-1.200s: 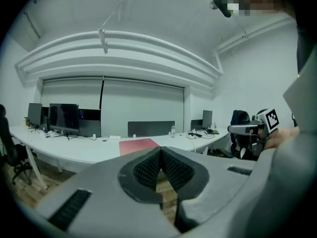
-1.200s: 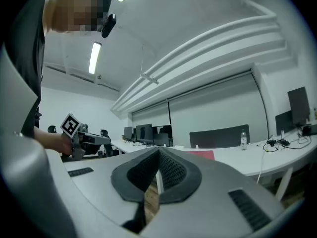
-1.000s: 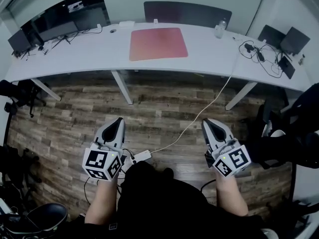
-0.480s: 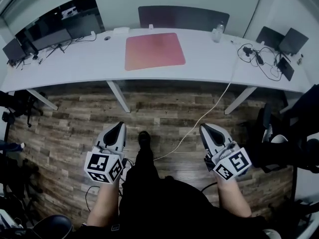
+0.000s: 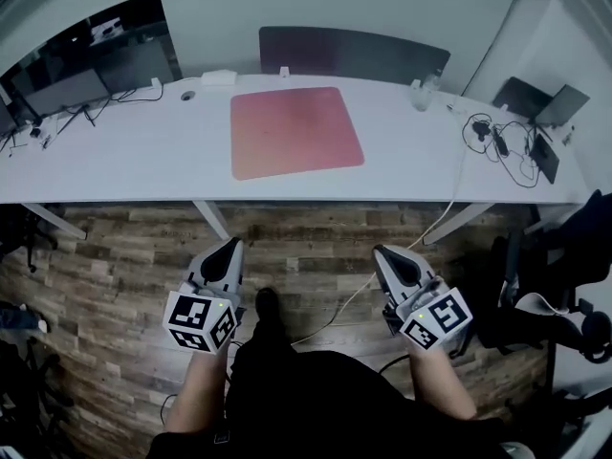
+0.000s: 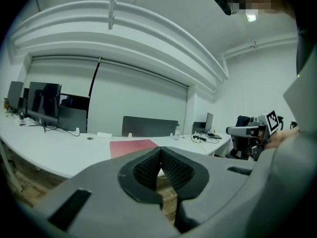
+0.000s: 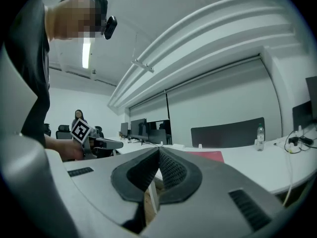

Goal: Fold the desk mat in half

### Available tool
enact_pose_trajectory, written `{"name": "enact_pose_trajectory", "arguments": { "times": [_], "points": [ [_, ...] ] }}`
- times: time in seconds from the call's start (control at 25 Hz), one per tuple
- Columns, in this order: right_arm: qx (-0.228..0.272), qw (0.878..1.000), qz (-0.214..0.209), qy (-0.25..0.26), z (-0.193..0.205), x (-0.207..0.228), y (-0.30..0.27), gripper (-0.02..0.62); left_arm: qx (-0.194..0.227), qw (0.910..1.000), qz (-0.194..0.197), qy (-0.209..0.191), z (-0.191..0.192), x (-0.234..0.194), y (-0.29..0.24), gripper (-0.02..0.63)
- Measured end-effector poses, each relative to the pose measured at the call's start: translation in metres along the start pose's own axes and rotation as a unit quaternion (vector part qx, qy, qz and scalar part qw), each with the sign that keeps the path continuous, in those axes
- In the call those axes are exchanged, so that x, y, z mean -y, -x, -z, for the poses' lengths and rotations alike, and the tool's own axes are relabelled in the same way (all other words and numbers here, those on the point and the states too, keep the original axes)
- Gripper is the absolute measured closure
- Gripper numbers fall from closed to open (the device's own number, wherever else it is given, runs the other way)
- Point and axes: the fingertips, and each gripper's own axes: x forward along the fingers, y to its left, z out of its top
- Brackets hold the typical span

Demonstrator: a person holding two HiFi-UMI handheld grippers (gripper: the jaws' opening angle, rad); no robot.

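Note:
A red desk mat [image 5: 295, 131] lies flat and unfolded on the long white desk [image 5: 134, 161], near the middle. It shows as a thin red strip in the left gripper view [image 6: 132, 146] and in the right gripper view [image 7: 208, 155]. My left gripper [image 5: 228, 253] is shut and empty, held over the wooden floor short of the desk's front edge. My right gripper [image 5: 386, 260] is shut and empty too, level with the left one. Both stay well apart from the mat.
A dark divider panel [image 5: 352, 54] stands behind the mat. Monitors and cables [image 5: 67, 94] sit at the desk's left end, laptops and cables [image 5: 526, 122] at the right, a clear bottle [image 5: 421, 89] right of the mat. A white cable [image 5: 382, 266] trails over the floor. A dark chair [image 5: 564, 285] stands at right.
The view has come closer to the desk, so the mat looks larger and nearer. Both grippers stay shut and hold the same low position in front of the body.

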Motion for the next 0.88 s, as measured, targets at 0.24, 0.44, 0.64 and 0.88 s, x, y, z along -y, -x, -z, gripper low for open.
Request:
{"name": "enact_pose_trajectory", "arguments": {
  "times": [0.24, 0.44, 0.64, 0.88],
  "points": [
    [-0.025, 1.0, -0.005, -0.002, -0.018, 0.014, -0.13, 0.594, -0.014, 0.9998, 0.013, 0.011, -0.027, -0.103, -0.06, 0.6],
    [-0.037, 0.999, -0.004, 0.0, -0.024, 0.018, -0.205, 0.594, -0.021, 0.9994, 0.024, 0.011, -0.04, -0.166, -0.095, 0.6],
    [-0.053, 0.999, 0.012, -0.007, -0.019, 0.021, -0.237, 0.594, -0.034, 0.9981, 0.051, 0.01, -0.04, -0.191, -0.121, 0.6],
    [-0.078, 0.997, 0.021, -0.005, -0.019, 0.029, -0.253, 0.594, -0.036, 0.9969, 0.068, 0.018, -0.036, -0.198, -0.139, 0.6]
  ]
}}
